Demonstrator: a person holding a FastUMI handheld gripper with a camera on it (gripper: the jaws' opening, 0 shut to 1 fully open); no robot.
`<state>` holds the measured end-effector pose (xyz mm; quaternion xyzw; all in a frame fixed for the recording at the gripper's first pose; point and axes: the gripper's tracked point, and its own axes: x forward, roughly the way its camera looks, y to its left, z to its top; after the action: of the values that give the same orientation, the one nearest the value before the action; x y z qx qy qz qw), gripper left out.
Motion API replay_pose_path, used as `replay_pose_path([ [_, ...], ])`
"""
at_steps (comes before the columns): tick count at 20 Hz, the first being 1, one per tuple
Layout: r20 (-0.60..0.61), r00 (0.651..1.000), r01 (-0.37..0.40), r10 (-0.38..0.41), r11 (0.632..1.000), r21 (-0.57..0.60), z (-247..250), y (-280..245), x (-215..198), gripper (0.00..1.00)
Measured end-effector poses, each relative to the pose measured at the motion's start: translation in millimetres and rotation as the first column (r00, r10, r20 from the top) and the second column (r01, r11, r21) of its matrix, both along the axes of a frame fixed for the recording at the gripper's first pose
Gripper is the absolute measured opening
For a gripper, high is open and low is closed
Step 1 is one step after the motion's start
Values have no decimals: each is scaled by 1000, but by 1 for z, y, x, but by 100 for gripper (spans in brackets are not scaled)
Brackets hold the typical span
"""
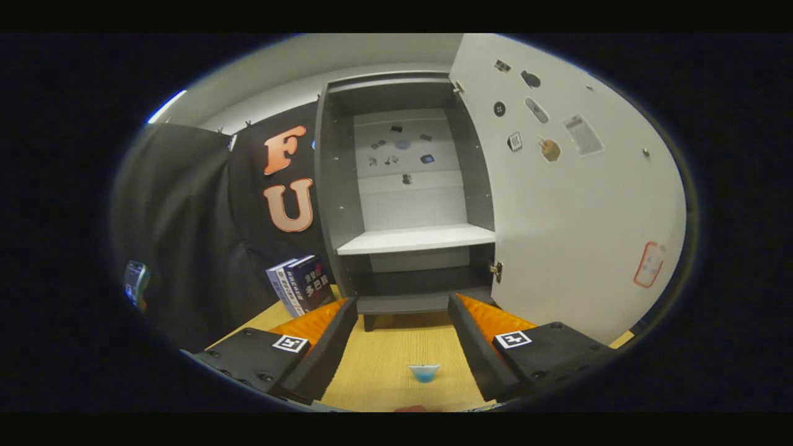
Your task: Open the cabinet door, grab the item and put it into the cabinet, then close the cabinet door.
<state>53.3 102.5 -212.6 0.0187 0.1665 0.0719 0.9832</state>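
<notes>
Gripper view: gripper (403, 303) spread wide, empty. Books (302, 284) — dark covers, upright, leaning slightly, long axis vertical — at ten o'clock beside cabinet (337, 186); door (576, 204) swung open — two o'clock.

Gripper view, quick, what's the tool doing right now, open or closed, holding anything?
Tool: open, fingers spread wide and holding nothing; bare wooden table between them, the open cabinet just beyond.
</notes>
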Motion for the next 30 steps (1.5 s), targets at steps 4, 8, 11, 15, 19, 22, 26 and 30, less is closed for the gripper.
replay_pose_path([
  [4, -137, 990, 7, -12, 999, -36, -83, 1, 7, 95],
  [8, -243, 968, 45, -69, 994, -103, -157, -13, 1, 95],
  [11, -300, 948, 72, -105, 990, -119, -194, -25, -6, 95],
  [15, -354, 924, 91, -141, 984, -156, -234, -39, -9, 95],
  [19, -398, 904, 104, -158, 983, -152, -258, -44, -11, 95],
  [22, -414, 897, 105, -157, 984, -146, -268, -44, -13, 74],
  [26, -421, 896, 90, -139, 987, -134, -265, -44, -13, 52],
  [30, -402, 911, 72, -91, 996, -61, -221, -36, -7, 52],
])
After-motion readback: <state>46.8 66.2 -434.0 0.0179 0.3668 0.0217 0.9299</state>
